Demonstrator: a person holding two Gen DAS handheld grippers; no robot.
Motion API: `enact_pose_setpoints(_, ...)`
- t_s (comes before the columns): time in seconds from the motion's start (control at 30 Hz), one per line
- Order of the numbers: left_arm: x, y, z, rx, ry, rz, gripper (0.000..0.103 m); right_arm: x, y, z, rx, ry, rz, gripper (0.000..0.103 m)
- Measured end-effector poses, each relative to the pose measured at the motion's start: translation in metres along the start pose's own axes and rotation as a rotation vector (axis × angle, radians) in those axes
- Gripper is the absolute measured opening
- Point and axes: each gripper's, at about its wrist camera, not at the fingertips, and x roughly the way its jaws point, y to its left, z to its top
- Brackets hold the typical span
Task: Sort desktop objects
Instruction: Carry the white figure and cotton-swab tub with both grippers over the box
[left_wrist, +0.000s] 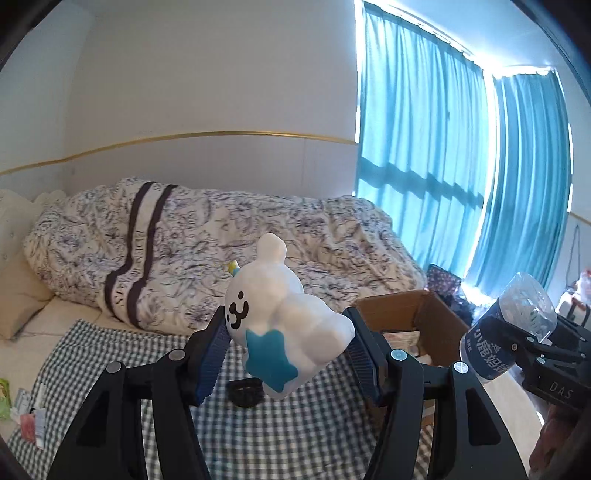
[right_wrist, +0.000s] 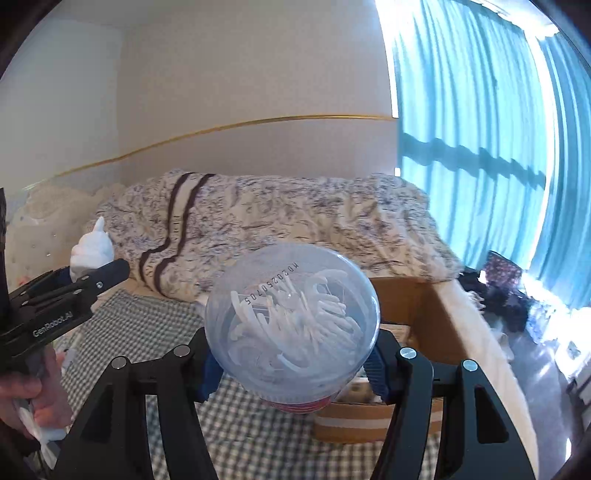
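My left gripper (left_wrist: 288, 350) is shut on a white plush toy (left_wrist: 280, 314) with a black face and a blue star, held up above the checked cloth (left_wrist: 258, 435). The toy's white tip (right_wrist: 92, 247) also shows at the left of the right wrist view. My right gripper (right_wrist: 291, 354) is shut on a clear plastic jar (right_wrist: 291, 321) of white sticks, bottom toward the camera. In the left wrist view that jar (left_wrist: 513, 325) hangs at the right, just beside an open cardboard box (left_wrist: 406, 317).
A bed with a patterned quilt (left_wrist: 207, 254) lies behind the cloth. A small black object (left_wrist: 245, 393) rests on the cloth under the toy. Small packets (left_wrist: 22, 410) lie at the far left. Blue curtains (left_wrist: 443, 166) cover the window on the right. A hand (right_wrist: 33, 398) grips the left tool.
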Motion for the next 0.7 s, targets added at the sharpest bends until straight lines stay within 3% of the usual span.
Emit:
enact_pose_setpoints(0.33,0.015,-0.052,0.008,0.034,-0.007,-0.091,0.062,-0.016,-0.059,0.012,0.048,-0.020,-0.101,0.062)
enact_pose_setpoints(0.7,0.049,-0.100,0.010,0.058,0.018,-0.149,0.062,-0.001,-0.105,0.008,0.078,0.015,-0.153,0.062)
